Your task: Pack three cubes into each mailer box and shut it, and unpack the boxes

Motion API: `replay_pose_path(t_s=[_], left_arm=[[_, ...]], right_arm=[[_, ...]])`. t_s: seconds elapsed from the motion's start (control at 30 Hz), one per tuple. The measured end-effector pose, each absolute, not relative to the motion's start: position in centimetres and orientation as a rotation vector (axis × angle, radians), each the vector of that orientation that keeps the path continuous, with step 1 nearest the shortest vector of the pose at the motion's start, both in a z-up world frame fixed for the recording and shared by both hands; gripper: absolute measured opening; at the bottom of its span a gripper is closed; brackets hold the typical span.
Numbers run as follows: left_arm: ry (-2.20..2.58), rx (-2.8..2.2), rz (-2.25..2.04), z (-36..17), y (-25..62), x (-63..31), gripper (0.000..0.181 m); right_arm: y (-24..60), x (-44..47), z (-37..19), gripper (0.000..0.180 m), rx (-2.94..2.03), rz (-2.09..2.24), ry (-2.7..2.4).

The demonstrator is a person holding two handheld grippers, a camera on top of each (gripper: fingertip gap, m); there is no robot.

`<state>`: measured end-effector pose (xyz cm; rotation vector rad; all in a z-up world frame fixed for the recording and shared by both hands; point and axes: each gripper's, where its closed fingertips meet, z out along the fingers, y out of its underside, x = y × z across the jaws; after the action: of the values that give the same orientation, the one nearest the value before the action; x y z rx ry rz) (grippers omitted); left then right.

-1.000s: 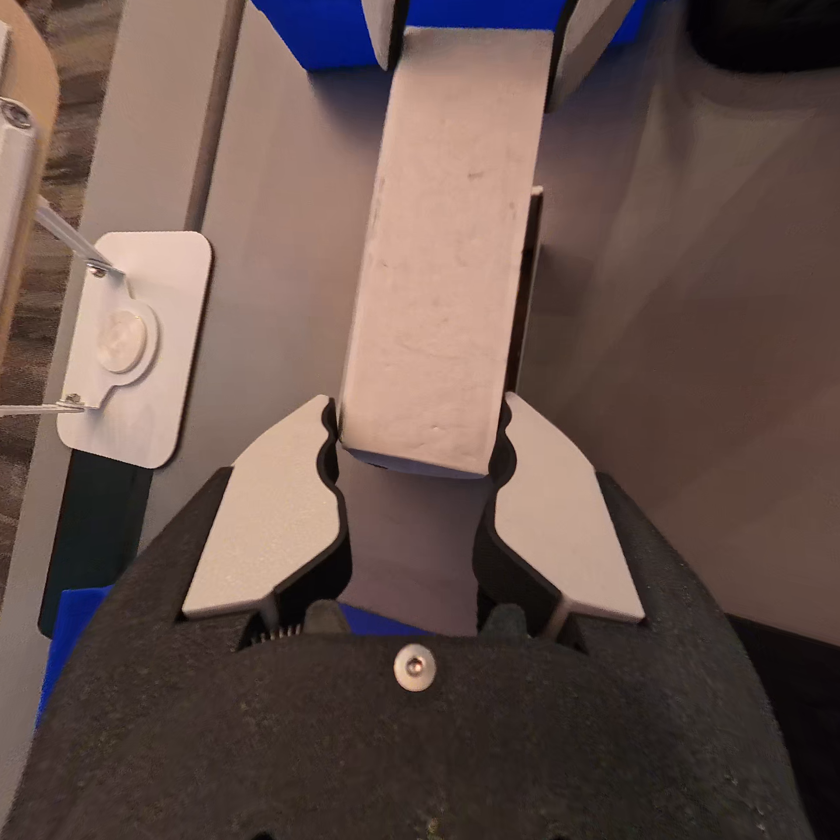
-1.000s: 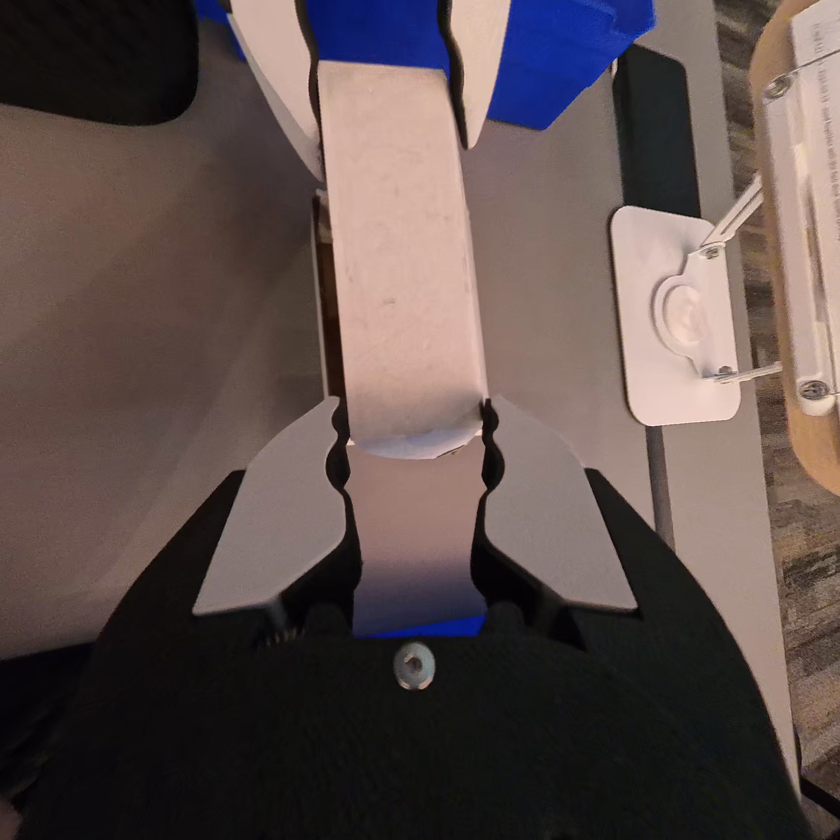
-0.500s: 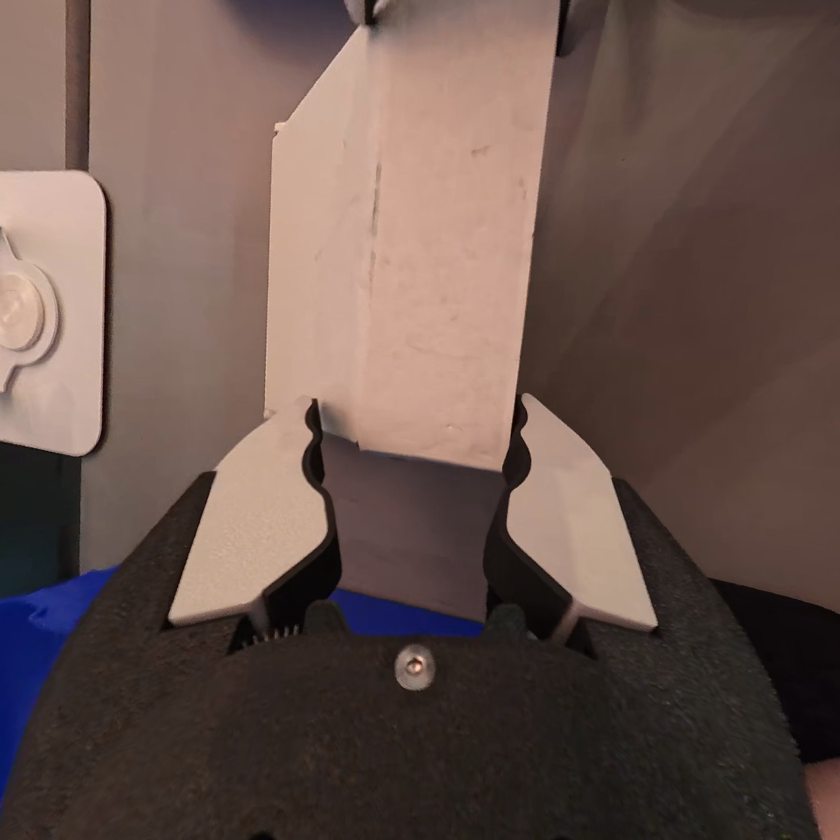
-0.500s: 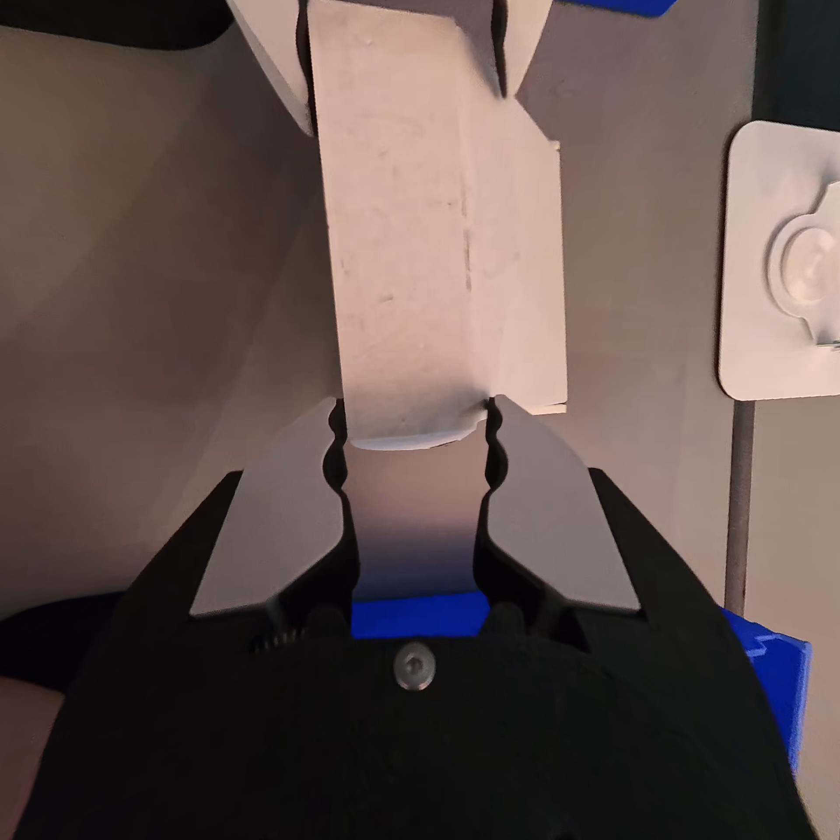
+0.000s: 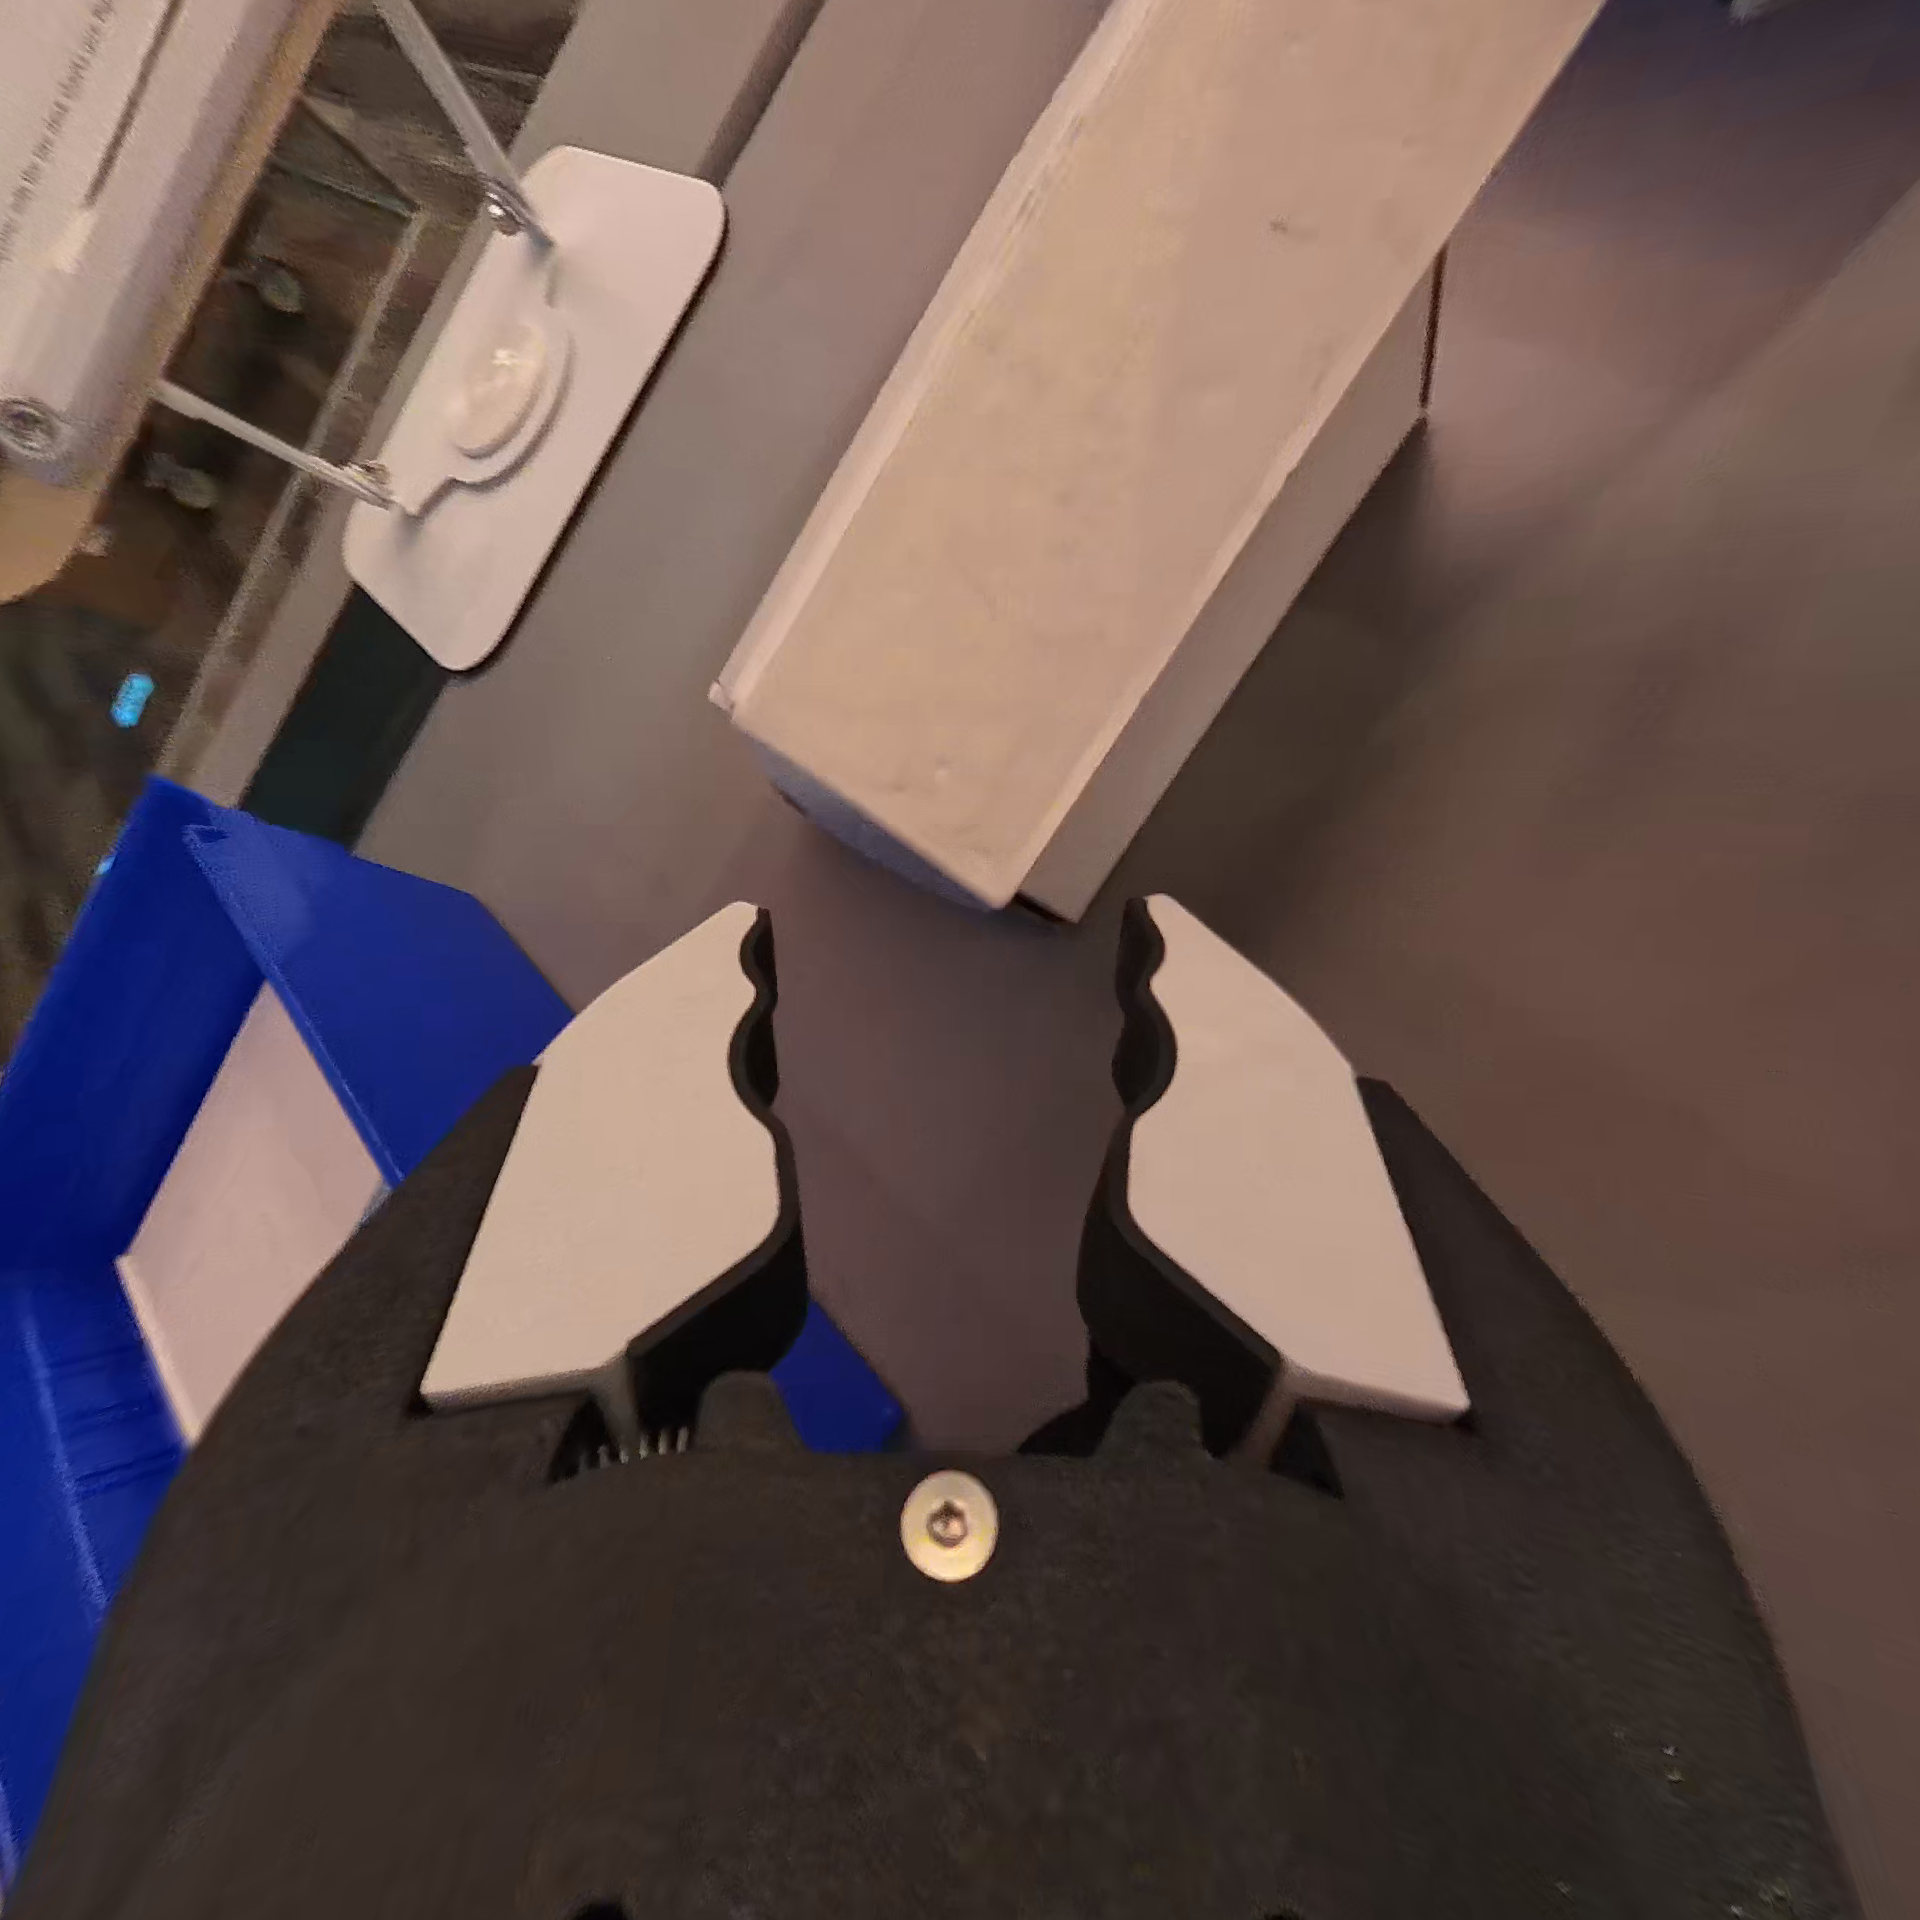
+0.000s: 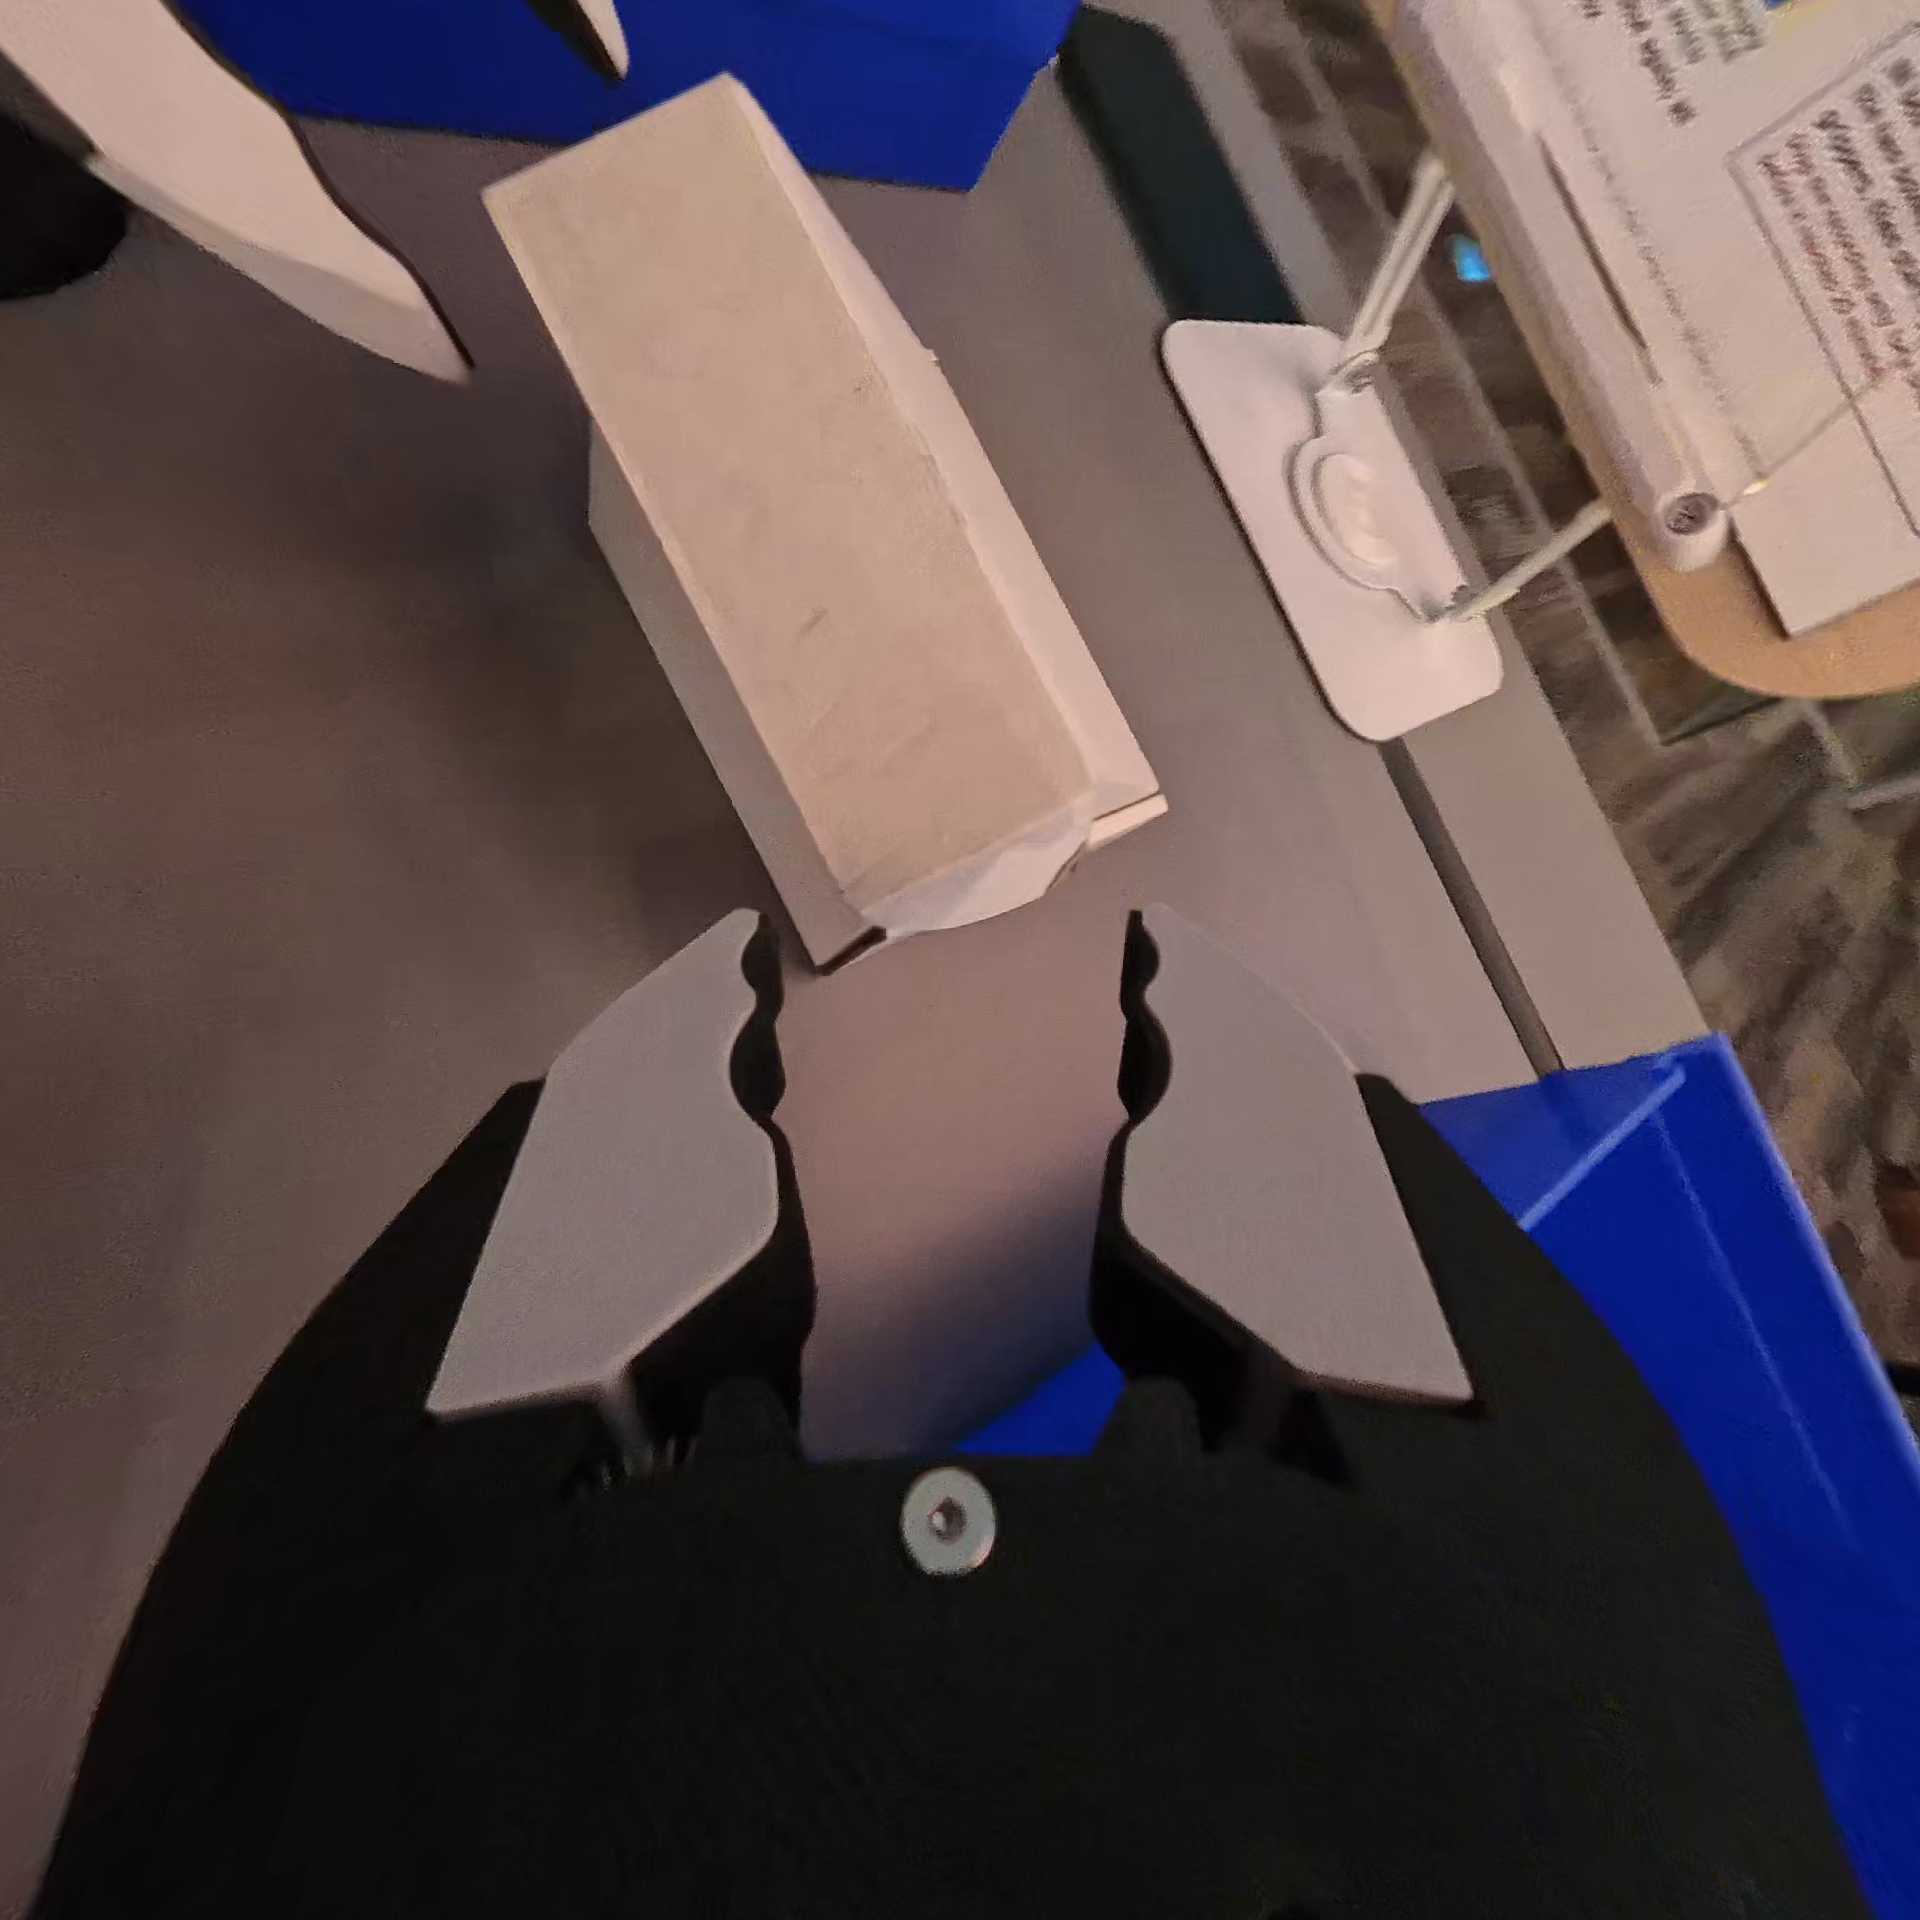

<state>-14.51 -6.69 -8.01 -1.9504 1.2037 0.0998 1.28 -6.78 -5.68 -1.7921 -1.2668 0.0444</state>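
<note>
white mailer box (image 5: 1049,499) lying shut on grey desk (image 5: 1558,831), long axis between both tools. left hand-held gripper (image 5: 945,914) spread wide, empty, just short of one end. right hand-held gripper (image 6: 945,925) likewise agape, empty, near opposite end. risk: off-centre regrasp skewing box, or popping loose end flap.

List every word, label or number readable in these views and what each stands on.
White printed sheet, right wrist view: lines of print, blurred, not copied here.
The same sheet, left wrist view: too blurred to read.
Mailer box, blue bin, left gripper, right gripper: no writing.
</note>
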Motion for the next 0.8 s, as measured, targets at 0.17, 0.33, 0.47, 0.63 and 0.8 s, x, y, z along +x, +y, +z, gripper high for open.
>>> replay_pose_path(t_s=[0.17, 0.33, 0.47, 0.63, 0.8], left_arm=[[1.113, -2.002, 0.137, -9.2, -5.3, -13.5, 0.055], [1.073, -1.980, 0.137, -10.0, -4.6, -13.7, 0.043], [1.066, -1.899, 0.169, -9.0, -4.2, -13.8, 0.017], [1.014, -1.900, 0.035, -7.9, -4.2, -13.3, 0.009], [0.942, -1.944, -0.117, -7.5, -3.7, -13.3, 0.009]], right_arm=[[-6.1, 1.4, -7.2, 0.047, -1.741, -0.112, -1.070], [-5.6, 0.7, -7.2, 0.038, -1.676, -0.160, -1.044], [-5.7, 0.5, -6.1, 0.017, -1.612, -0.201, -1.020], [-5.4, 0.8, -4.7, 0.012, -1.586, -0.178, -0.913], [-4.9, 0.7, -4.6, 0.009, -1.640, -0.105, -0.844]])
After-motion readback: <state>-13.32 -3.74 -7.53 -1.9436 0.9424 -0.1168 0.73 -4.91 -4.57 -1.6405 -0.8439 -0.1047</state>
